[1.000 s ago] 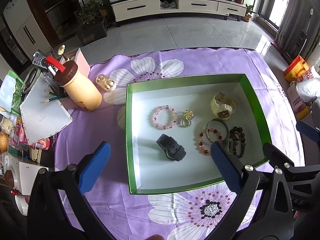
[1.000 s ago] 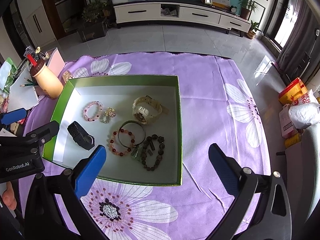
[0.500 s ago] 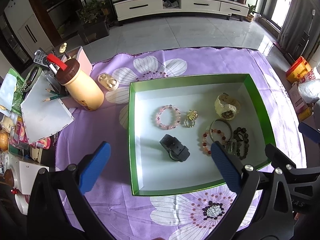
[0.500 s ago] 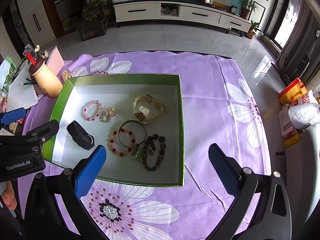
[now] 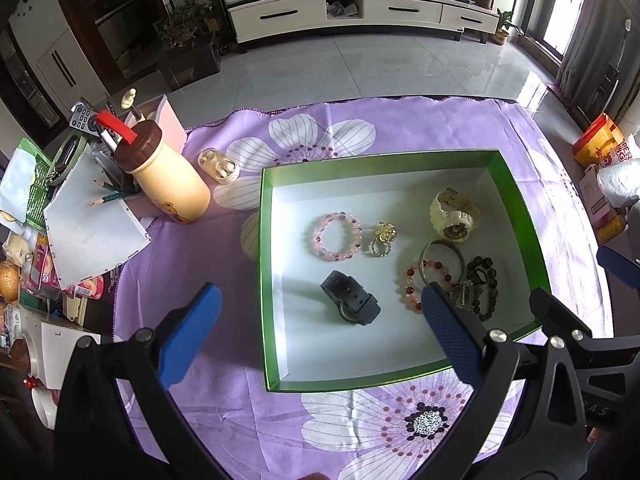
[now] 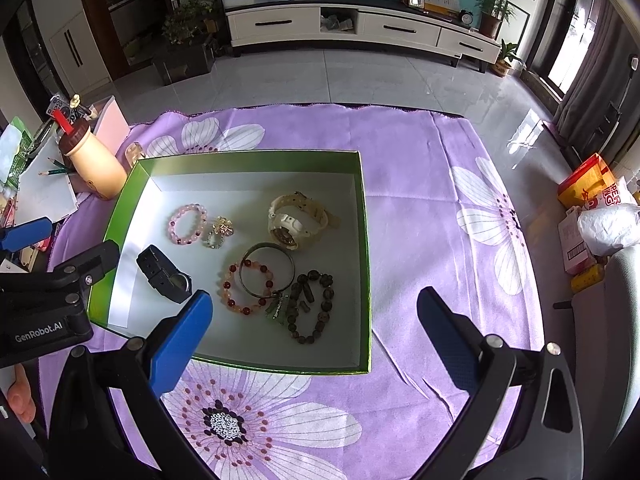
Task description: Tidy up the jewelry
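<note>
Both the left gripper [image 5: 316,334] and right gripper [image 6: 314,334] hover wide and empty near the box [image 5: 520,208], the black watch [image 5: 351,298] lying diagonally just beyond the left one.

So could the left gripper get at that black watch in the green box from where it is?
Probably yes. The left gripper is open and empty, and the black watch lies alone on the floor of the green box, apart from the other jewelry, with nothing over it.

The green box [image 5: 267,280] has bare floor at 7 o'clock beside the black watch [image 5: 351,298]; bracelets crowd 4 o'clock. A cream bottle [image 5: 172,184] and papers [image 5: 88,232] block the table at 10 o'clock.
</note>
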A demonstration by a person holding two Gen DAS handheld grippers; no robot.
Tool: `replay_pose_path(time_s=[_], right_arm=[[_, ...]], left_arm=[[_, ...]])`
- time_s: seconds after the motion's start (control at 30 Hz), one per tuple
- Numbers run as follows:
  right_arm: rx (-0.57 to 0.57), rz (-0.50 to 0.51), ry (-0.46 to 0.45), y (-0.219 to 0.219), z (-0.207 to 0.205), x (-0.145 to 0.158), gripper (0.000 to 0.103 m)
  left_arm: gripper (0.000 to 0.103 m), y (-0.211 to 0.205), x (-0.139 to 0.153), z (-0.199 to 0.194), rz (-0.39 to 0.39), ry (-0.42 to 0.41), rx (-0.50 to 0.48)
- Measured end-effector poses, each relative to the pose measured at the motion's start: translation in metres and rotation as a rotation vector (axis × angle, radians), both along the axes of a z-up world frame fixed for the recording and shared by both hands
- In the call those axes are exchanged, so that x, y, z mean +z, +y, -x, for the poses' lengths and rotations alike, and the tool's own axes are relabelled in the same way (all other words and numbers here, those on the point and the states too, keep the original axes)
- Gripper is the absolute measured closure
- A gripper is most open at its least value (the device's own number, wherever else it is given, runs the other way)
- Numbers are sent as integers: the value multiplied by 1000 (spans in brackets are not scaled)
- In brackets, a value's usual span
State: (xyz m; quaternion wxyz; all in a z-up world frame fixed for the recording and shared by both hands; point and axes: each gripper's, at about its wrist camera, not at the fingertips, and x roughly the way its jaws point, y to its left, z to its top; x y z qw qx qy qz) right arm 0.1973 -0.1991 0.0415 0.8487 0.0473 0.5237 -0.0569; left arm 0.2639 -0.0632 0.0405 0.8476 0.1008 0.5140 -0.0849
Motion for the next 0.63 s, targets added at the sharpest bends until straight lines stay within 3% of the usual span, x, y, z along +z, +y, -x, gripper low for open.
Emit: replay_pose_path(time_s=[0.63], right_arm=[[1,12,1,3,-1,1,1]], left_arm=[[2,1,2,-2,13,-2,7]])
